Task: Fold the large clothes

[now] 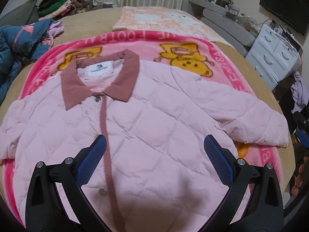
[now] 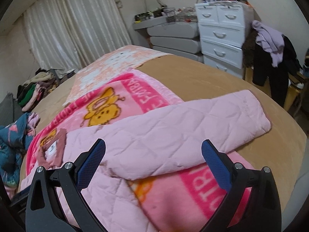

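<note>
So this looks like the very start of the fold: the pale pink quilted jacket with the dusty-rose collar lies flat, front up and snapped shut, on a hot-pink fleece blanket with yellow cartoon bears, and nothing on it looks folded over yet. Both sleeves are spread out to the sides. The left gripper hovers over the lower front of the jacket, its blue-padded jaws spread wide with nothing between them, straddling the rose placket. The right gripper is just as wide and empty, pointed at the jacket's outstretched right sleeve, which runs off the blanket onto the tan bedspread. My guess for the next move: pinch that sleeve near the cuff and bring it across the chest, while the other gripper pins the body so the slippery quilting doesn't slide. The fabric is puffy, so it'll need a decent bite. Room-wise, it's a bedroom: a peach and white patterned blanket lies further up the bed, a crumpled teal printed garment off to the left, a heap of mixed clothes by the cream curtains, and a white plastic drawer unit beside the bed.
</note>
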Demonstrator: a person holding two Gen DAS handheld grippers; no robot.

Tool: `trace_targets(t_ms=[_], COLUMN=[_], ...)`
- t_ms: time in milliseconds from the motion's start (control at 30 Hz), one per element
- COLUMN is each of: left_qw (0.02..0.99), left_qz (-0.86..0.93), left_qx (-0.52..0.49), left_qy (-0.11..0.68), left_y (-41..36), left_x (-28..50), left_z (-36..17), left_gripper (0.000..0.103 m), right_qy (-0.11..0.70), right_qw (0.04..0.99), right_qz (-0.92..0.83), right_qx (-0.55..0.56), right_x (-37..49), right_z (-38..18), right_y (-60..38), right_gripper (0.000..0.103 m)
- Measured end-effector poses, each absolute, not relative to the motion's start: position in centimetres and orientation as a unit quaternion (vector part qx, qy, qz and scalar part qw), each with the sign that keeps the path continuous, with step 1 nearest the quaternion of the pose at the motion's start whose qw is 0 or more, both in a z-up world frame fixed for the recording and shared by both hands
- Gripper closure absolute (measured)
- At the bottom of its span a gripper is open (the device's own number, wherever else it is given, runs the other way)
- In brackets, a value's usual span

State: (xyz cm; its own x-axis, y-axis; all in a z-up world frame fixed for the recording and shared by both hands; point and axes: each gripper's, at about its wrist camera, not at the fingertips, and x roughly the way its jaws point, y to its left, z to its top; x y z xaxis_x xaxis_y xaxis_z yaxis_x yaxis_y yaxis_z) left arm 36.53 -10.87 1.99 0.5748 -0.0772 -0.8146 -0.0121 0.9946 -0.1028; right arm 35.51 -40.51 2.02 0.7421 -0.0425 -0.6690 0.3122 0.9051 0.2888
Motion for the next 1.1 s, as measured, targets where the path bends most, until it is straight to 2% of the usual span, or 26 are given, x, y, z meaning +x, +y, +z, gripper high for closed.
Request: trace_targets(t_ms=[600,1100], left_qw=[0.873,0.861], left_qz=[-0.023,-0.017], left_qx=[-0.032,-0.007], left_qy=[0.487,0.508], left_y=[-14.6,-16.0], left_x=[37.9,38.9], left_z=[-2.1,-4.5], left_gripper=[0.008,0.008], right_qy=[0.366,0.367], right_qw=[0.864,0.79], right_qz=[-0.174,-0.222], right_qx=[0.299,0.439], right_x=[35.5,35.9], right_z=[-3.8,-10.1], right_y=[-49.0,-56.2], right_gripper=[0.004,0.004])
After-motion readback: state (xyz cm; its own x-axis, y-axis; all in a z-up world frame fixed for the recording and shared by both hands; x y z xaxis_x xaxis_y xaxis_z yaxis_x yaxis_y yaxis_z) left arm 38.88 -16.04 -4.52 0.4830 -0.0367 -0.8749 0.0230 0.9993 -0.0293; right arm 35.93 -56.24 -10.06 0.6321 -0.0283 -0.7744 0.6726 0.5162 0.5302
